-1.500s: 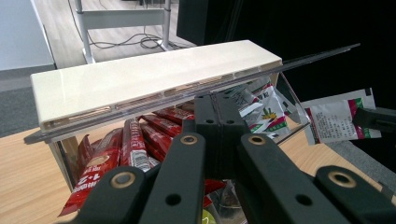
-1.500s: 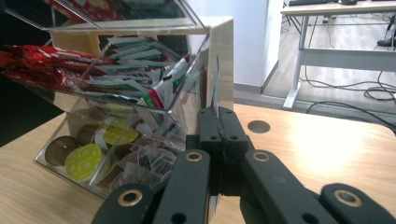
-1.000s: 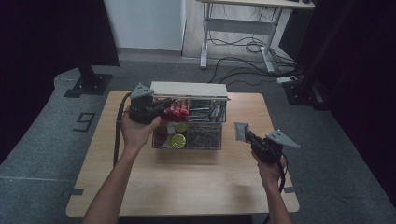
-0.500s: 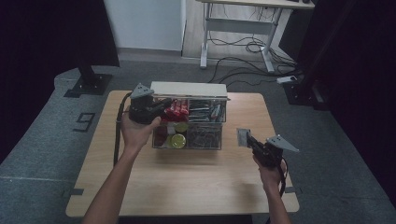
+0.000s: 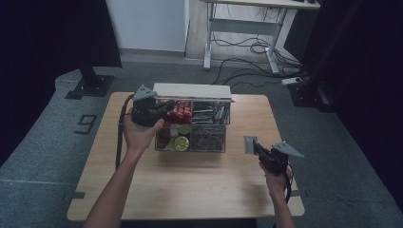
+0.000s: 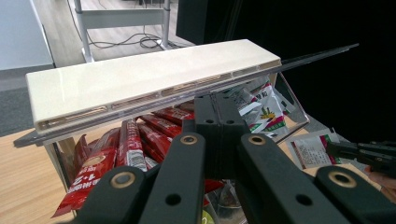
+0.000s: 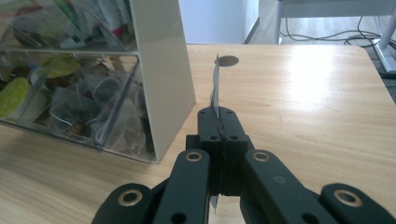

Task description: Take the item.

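A clear organiser box (image 5: pixel 192 137) stands mid-table, its compartments holding red stick packets (image 6: pixel 126 149) and tea bags (image 7: pixel 93 107). Its lid (image 6: pixel 154 79), clear with a cream strip (image 5: pixel 192 90), is raised. My left gripper (image 5: pixel 164 108) reaches in from the box's left, and its jaws (image 6: pixel 217 105) are shut on the lid's clear edge just under the strip. My right gripper (image 5: pixel 255 146) hangs low over the table to the right of the box, shut on a flat sachet (image 5: pixel 249 144). The sachet (image 7: pixel 215 84) appears edge-on in the right gripper view.
The wooden table (image 7: pixel 303 93) has bare room to the right of and in front of the box. The box's cream side wall (image 7: pixel 163 70) stands close to the left of the right gripper. A desk frame and cables (image 5: pixel 247 47) lie on the floor beyond.
My right gripper has sunk toward the table with the sachet in it. The left gripper and the lid have stayed where they were.
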### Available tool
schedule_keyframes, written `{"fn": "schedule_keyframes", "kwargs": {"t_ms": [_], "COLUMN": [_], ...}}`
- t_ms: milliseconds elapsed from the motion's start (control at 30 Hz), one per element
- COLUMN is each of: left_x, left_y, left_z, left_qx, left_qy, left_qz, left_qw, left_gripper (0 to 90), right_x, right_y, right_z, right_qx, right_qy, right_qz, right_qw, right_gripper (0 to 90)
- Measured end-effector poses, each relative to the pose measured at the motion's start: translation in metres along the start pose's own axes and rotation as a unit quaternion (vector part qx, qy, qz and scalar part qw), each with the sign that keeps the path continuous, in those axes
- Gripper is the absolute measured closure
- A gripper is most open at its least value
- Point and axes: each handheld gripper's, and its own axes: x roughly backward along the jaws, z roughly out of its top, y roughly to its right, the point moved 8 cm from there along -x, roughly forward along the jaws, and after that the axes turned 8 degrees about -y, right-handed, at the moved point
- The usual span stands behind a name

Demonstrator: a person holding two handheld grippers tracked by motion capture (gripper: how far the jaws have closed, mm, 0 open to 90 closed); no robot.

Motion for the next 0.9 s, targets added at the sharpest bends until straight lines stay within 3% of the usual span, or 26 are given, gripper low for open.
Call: {"fn": "schedule_keyframes", "kwargs": {"t_ms": [533, 900], "left_x": [0.000, 0.000], "left_y": [0.000, 0.000], "left_z": [0.000, -0.001], "left_qx": [0.000, 0.000], "left_qy": [0.001, 0.000], "left_qz": [-0.001, -0.001], "left_qw": [1.0000, 1.0000], "left_gripper": [90.0, 90.0], "right_x": [-0.016, -0.020], "right_y": [0.029, 0.043], "right_z": [-0.033, -0.042], "right_qx": [-0.021, -0.032], "right_qy": [-0.045, -0.054], "right_qz": [-0.027, -0.043], "right_qw": [0.9984, 0.9971], "right_gripper": [89.1, 88.9]}}
